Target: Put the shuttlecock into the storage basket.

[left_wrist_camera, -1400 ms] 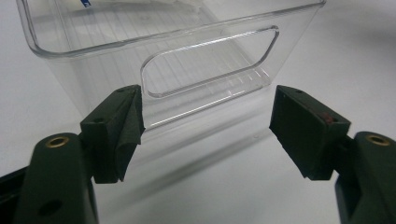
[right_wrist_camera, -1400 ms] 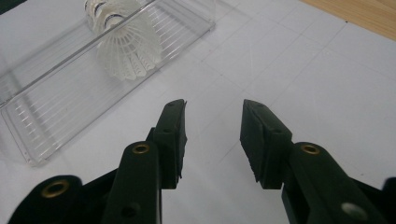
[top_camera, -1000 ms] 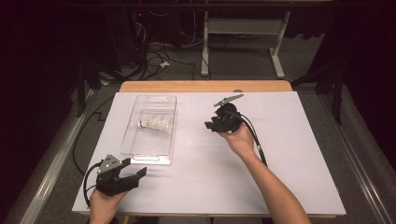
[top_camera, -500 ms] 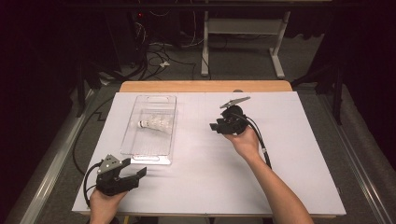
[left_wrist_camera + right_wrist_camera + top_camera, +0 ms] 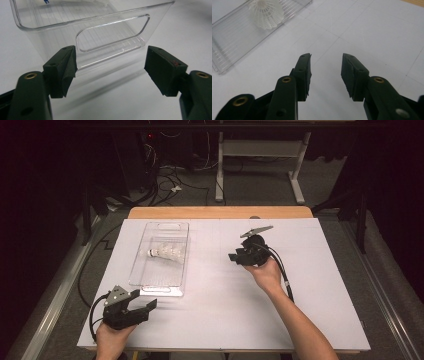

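A clear plastic tray (image 5: 150, 275) lies on the left half of the white table, and a white shuttlecock (image 5: 167, 253) rests on its side inside it. My left gripper (image 5: 144, 300) sits at the front left, just short of the tray's near end. Its jaws are open, with nothing between them. In the left gripper view, my left gripper (image 5: 111, 60) faces the tray's (image 5: 110, 35) end wall and handle slot. My right gripper (image 5: 233, 256) hovers right of the tray, open and empty, pointing towards it. The right gripper view has my right gripper (image 5: 326, 58) over bare table, with the shuttlecock (image 5: 267, 12) and tray (image 5: 234, 42) at upper left.
A white sheet (image 5: 310, 285) covers the table, with a wooden edge (image 5: 220, 212) at the back. Beyond it stand a metal frame (image 5: 260, 165) and loose cables (image 5: 165, 182) on the floor. Dark floor lies on both sides of the table.
My right gripper has drifted slightly to the right, away from the tray, and turned a little. The left gripper, tray and shuttlecock have not moved.
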Demonstrator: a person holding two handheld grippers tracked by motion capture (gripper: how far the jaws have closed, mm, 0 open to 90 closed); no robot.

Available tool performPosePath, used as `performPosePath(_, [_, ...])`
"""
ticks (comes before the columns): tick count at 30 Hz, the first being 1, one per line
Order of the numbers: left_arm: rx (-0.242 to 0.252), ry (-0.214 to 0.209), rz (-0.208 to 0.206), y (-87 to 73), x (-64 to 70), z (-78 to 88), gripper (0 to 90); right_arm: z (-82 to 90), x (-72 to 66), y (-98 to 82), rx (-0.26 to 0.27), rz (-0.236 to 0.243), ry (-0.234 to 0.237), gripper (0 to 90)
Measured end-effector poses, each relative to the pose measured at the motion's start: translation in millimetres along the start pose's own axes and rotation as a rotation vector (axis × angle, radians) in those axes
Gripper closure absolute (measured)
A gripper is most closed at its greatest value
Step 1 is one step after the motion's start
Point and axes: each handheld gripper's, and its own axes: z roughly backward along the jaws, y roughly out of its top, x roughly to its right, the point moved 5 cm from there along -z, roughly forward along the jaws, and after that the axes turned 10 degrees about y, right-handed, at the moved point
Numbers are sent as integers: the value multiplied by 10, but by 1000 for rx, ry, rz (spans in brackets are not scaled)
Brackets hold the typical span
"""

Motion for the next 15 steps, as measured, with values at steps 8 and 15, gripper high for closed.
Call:
performPosePath(8, [4, -2, 8, 1, 1, -1, 269, 44, 23, -38, 3, -8, -4, 601])
performPosePath(15, [3, -3, 8, 0, -2, -1, 269, 72, 35, -76, 8, -4, -5, 601])
